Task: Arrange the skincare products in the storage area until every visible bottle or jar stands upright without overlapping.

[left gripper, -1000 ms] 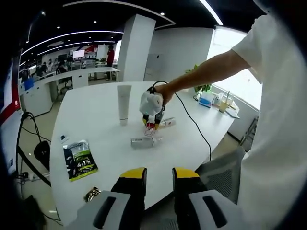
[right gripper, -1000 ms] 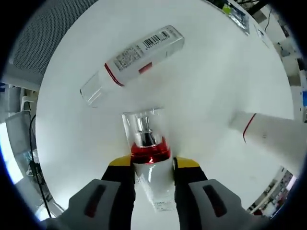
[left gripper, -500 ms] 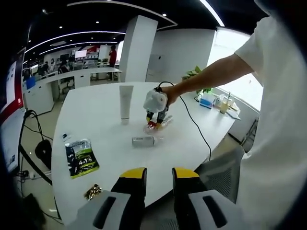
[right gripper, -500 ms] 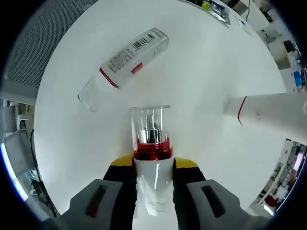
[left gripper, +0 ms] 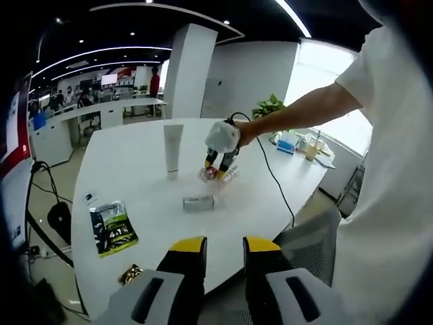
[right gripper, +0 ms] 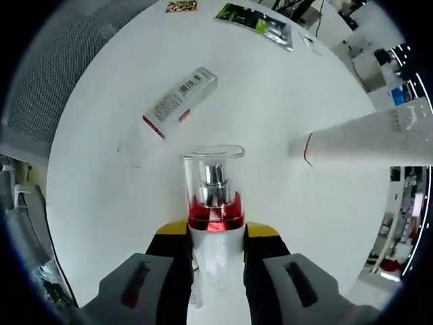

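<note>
Right hand-held gripper (right gripper: 216,233) is clamped on the pump bottle (right gripper: 215,217), the one with the red collar and clear cap, held over the middle of the white desk (right gripper: 325,223). Another bottle (left gripper: 198,202) lies on its side nearer the desk's front edge, and a white tube (left gripper: 172,147) stands upright toward the far edge. Left hand-held gripper (left gripper: 224,247) hangs off the desk's near edge, jaws narrowly apart, holding nothing. A green sachet (left gripper: 113,226) lies by the left edge.

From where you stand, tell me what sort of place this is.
Most likely an open-plan office. A large round white table stands in front, rows of desks with monitors run behind it, long ceiling light strips curve overhead, and a potted plant sits by a bright window.
</note>
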`<action>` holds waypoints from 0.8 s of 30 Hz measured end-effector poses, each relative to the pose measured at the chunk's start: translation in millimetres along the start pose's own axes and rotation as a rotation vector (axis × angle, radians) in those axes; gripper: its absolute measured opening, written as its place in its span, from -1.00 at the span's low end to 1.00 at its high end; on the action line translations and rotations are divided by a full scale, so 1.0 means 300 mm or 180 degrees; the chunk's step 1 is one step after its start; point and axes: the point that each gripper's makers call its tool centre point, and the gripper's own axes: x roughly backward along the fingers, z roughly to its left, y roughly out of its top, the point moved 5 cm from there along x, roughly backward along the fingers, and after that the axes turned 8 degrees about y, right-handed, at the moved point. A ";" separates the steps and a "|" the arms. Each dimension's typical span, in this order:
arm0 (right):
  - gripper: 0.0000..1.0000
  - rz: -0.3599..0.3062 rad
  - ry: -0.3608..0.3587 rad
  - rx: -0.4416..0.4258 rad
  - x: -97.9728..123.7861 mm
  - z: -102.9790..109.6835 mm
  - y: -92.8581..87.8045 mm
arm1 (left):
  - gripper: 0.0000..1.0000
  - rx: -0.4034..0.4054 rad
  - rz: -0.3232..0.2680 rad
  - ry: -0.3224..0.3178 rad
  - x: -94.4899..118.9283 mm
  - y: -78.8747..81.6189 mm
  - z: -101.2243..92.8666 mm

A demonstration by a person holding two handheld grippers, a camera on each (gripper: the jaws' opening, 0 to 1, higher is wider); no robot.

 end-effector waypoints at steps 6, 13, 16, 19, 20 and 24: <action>-0.52 -0.0216 -0.0184 -0.0165 0.050 0.004 0.028 | -0.56 -0.0039 -0.0020 -0.0064 -0.008 0.014 0.001; -0.52 -0.0378 -0.0305 -0.0331 0.085 0.011 0.049 | -0.56 -0.0110 -0.0046 -0.0121 -0.002 0.032 0.016; -0.53 -0.0452 -0.0371 -0.0485 0.097 0.011 0.049 | -0.56 -0.0127 -0.0043 -0.0126 0.002 0.032 0.027; -0.53 -0.0560 -0.0413 -0.0630 0.112 0.012 0.052 | -0.56 -0.0152 -0.0044 -0.0152 0.010 0.036 0.033; -0.53 -0.0581 -0.0430 -0.0641 0.118 0.014 0.054 | -0.56 -0.0162 -0.0042 -0.0155 0.011 0.036 0.036; -0.53 -0.0663 -0.0494 -0.0740 0.139 0.023 0.062 | -0.56 -0.0159 -0.0056 -0.0176 0.013 0.043 0.046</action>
